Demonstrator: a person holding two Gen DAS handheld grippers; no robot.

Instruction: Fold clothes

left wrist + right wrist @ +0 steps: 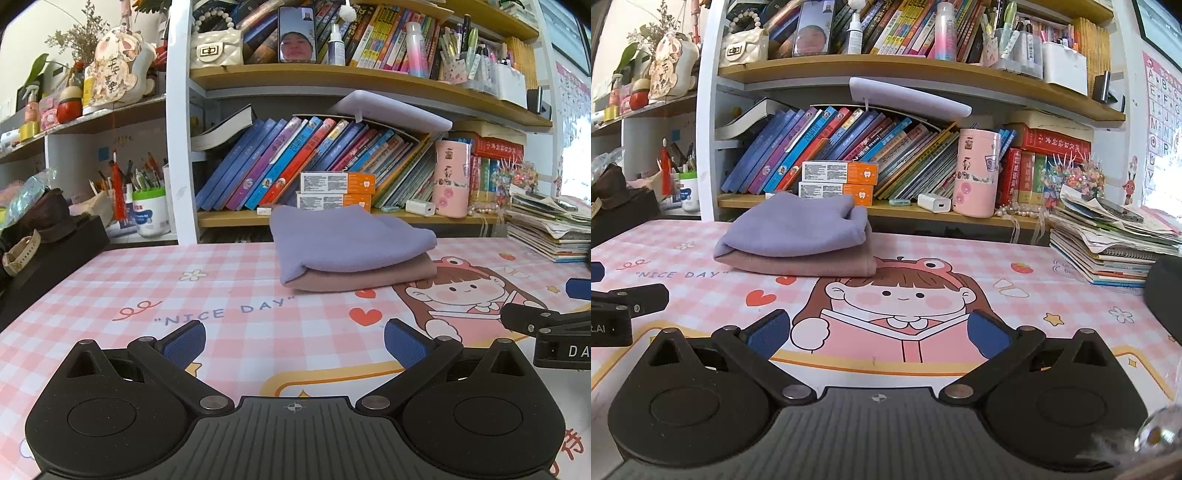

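Folded clothes (351, 251) well beyond both empty, spread hand-held grippers (294, 345).

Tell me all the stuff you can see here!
purple cloth: 1, lilac, folded, on top of the pink cloth
pink cloth: 1, dusty pink, folded, on the mat
mat: 1, pink check with cartoon girl, covers the desk
boxes: 2, white and orange, stacked on the low shelf behind the cloths
tube: 1, pink, standing on the low shelf
charger: 1, white, left of the tube
phone: 1, screen lit, top shelf
handbag: 1, cream, top shelf
paper pile: 1, mixed colours, right on the desk
left gripper: 1, black with blue pads, jaws open, empty
right gripper: 1, black with blue pads, jaws open, empty
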